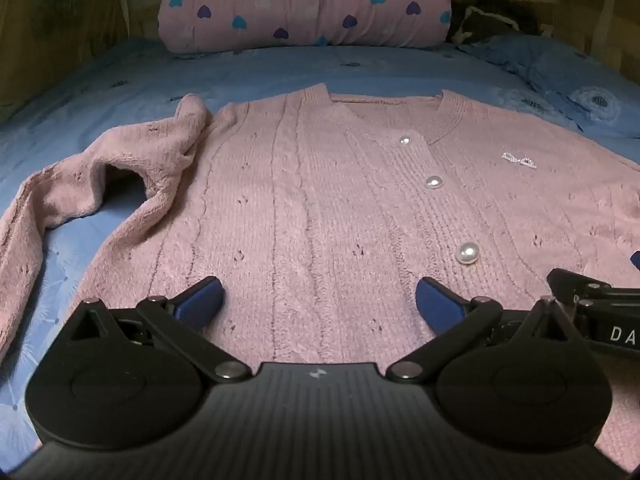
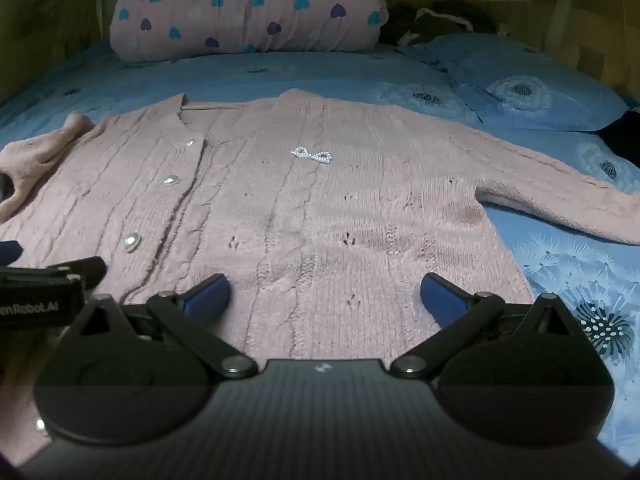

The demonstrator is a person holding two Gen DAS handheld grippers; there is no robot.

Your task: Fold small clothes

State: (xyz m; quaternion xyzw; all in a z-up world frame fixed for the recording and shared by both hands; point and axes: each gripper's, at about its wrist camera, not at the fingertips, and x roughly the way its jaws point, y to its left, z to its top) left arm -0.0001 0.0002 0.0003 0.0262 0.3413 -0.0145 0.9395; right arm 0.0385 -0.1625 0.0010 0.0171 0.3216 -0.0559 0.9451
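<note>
Both grippers spread wide above the hem, nothing held.

Our left gripper [image 1: 320,300] and right gripper [image 2: 324,298] hover empty over the pink cardigan [image 1: 320,200], flat on the blue bedsheet [image 2: 560,272]. Farther off, the bunched left sleeve [image 1: 120,176] could skew our fold.

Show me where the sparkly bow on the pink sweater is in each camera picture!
Left wrist view: the sparkly bow sits far right, on the pink sweater, right of the pearl buttons.
Right wrist view: the bow sits near the middle, upper half, again right of the buttons.
Shared landmark: the heart-print pillow at the top of both pictures.
</note>
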